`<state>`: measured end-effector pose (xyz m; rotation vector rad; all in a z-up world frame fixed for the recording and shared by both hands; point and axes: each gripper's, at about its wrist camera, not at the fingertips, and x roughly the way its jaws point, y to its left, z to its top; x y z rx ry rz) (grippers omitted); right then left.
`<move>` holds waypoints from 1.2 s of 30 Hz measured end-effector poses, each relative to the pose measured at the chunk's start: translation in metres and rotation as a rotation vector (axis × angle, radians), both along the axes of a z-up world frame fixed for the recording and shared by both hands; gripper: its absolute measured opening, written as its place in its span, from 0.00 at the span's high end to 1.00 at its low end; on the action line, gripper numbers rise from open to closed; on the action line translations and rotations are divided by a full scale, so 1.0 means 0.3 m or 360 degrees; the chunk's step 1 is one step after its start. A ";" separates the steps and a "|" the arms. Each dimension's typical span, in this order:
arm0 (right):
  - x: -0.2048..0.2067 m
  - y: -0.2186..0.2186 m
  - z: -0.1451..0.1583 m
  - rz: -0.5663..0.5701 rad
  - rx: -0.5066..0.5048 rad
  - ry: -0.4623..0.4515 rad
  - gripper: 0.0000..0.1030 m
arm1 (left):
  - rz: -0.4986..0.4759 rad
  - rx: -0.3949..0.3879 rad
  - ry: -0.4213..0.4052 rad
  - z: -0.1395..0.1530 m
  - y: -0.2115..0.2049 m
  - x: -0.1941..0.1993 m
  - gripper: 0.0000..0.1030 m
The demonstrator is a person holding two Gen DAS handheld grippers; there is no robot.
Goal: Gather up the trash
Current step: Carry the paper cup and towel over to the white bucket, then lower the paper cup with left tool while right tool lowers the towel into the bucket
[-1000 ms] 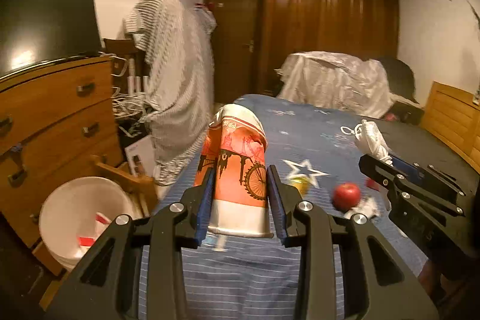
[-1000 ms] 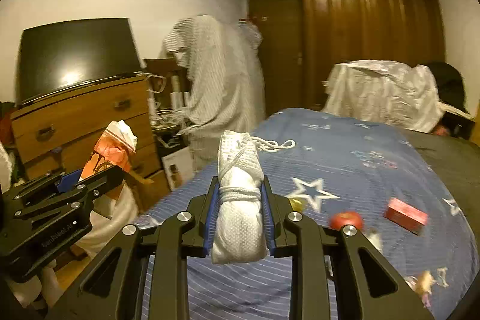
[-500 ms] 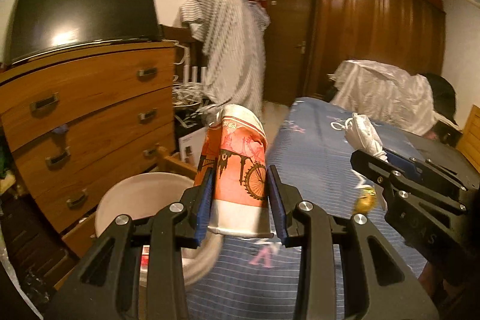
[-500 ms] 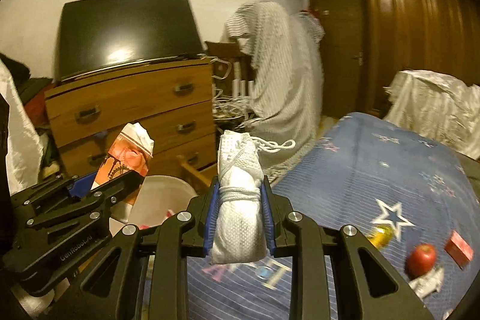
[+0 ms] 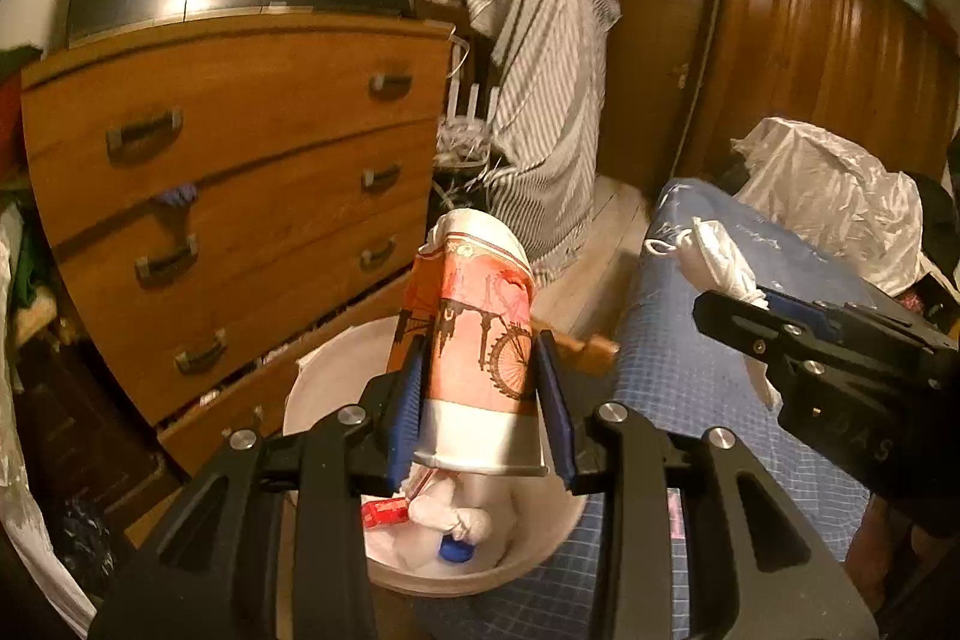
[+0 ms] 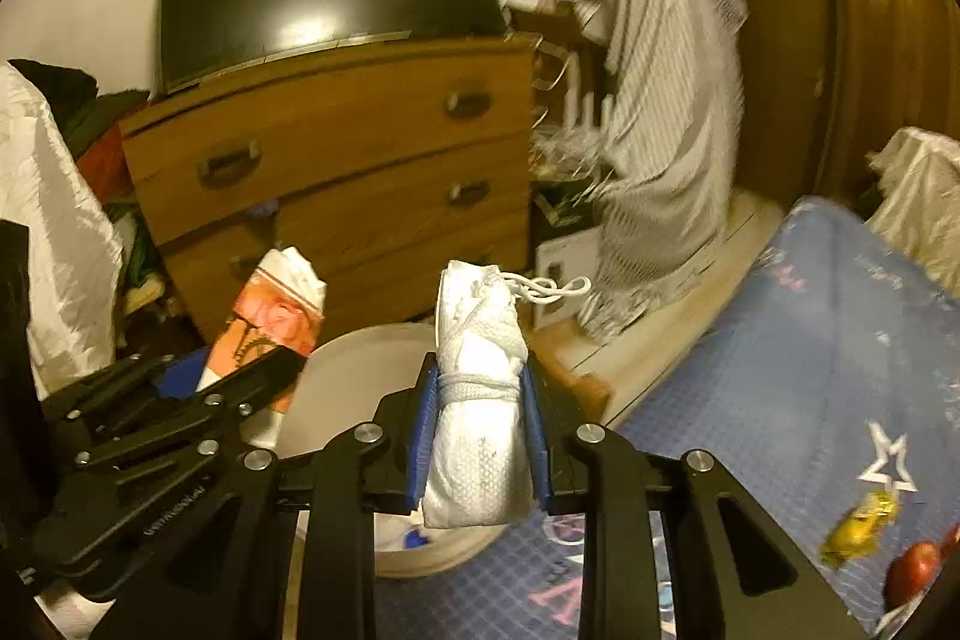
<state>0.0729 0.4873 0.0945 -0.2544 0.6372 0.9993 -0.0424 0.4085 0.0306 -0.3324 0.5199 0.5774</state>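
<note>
Above the white bin (image 5: 324, 376) beside the bed (image 5: 690, 370): left claw (image 5: 480, 400) clamped on an orange paper cup (image 5: 474, 334) with a bicycle print, crumpled paper stuffed in its top. Pads press both sides of the cup; it hangs directly over the bin's mouth.

Right claw (image 6: 477, 436) squeezed tight on a white mesh pouch (image 6: 477, 400) bound with cord, drawstring trailing off its far end. From the right wrist view the pouch sits over the near rim of the bin, just inside or at the edge; cannot tell which.

Bin contents: a red wrapper (image 5: 387, 511), crumpled white tissue (image 5: 450, 511), a blue cap (image 5: 456, 550). So some trash is already collected.

Left on the bed's blue cover: a yellow crinkled wrapper (image 6: 861, 517) and a red round item, likely an apple (image 6: 912, 574), at the frame edge. Whether the apple counts as trash is unclear.

Judgement: mid-task. Two items held and positioned for dropping, neither released yet. After release, at least the yellow wrapper needs fetching from the bed. Dresser (image 5: 240, 196) stands just behind the bin.
</note>
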 end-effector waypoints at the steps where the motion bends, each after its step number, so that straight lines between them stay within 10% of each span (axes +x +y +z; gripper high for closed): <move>1: 0.009 0.034 -0.014 0.0018 -0.0024 0.0027 0.74 | 0.0003 -0.0018 0.0010 -0.011 0.020 0.004 0.67; 12: 0.163 0.228 -0.199 0.0124 -0.0207 0.0381 0.73 | 0.0023 -0.0235 0.0133 -0.159 0.207 0.033 0.67; 36: 0.234 0.215 -0.263 0.0127 -0.0230 0.0456 0.73 | 0.0087 -0.0302 0.0208 -0.251 0.339 0.025 0.67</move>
